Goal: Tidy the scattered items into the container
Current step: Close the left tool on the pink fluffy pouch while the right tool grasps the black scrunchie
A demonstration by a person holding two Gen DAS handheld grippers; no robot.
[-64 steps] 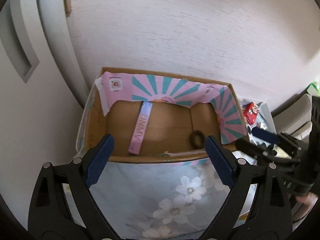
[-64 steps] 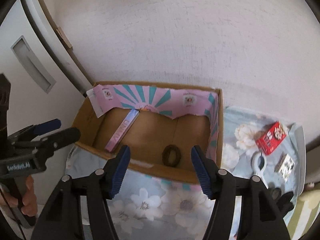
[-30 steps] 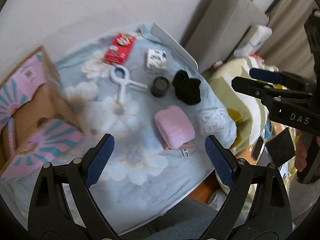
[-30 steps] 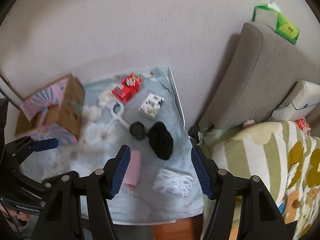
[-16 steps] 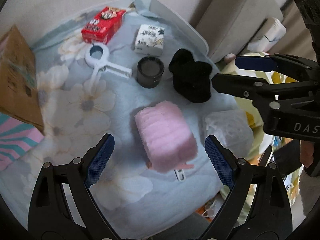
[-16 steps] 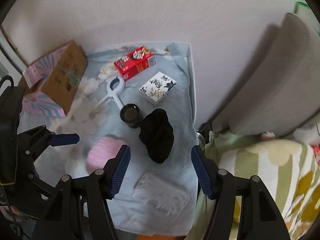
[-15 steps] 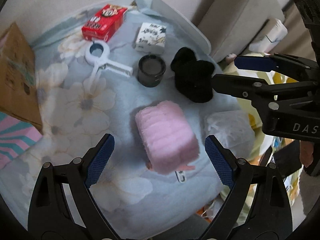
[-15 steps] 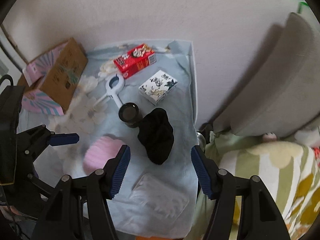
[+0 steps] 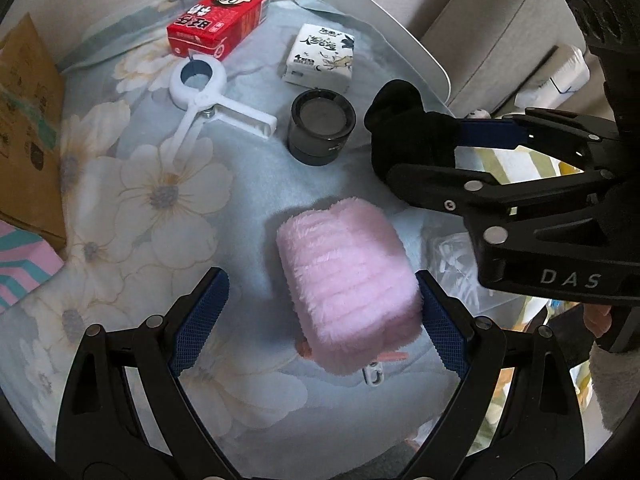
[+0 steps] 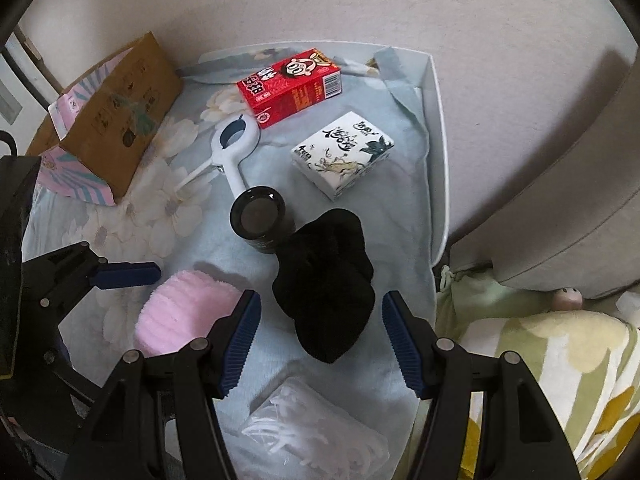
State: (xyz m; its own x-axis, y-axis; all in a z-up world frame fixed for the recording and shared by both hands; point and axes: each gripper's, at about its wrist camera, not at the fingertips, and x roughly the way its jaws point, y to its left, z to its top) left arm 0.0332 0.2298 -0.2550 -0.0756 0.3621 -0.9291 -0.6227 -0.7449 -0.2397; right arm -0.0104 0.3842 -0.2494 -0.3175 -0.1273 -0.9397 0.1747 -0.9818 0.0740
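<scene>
Pale blue floral cloth (image 9: 168, 200) covers the table, which stands against a light wall with a grey cushion at one side. On the cloth lie a red carton (image 9: 218, 20), a white clip (image 9: 208, 108), a white patterned box (image 9: 320, 58), a dark round jar (image 9: 322, 126), a black cloth bundle (image 10: 328, 284), a fluffy pink roll (image 9: 348, 284) and a clear plastic packet (image 10: 316, 432). At the far left edge lies the cardboard box (image 10: 120, 112), tipped on its side. The left hand-held gripper (image 9: 320, 320) stands wide open, the pink roll between its fingers, close to the right pad. The right hand-held gripper (image 10: 320, 340) is partly open around the near end of the black bundle, pads not touching it.
</scene>
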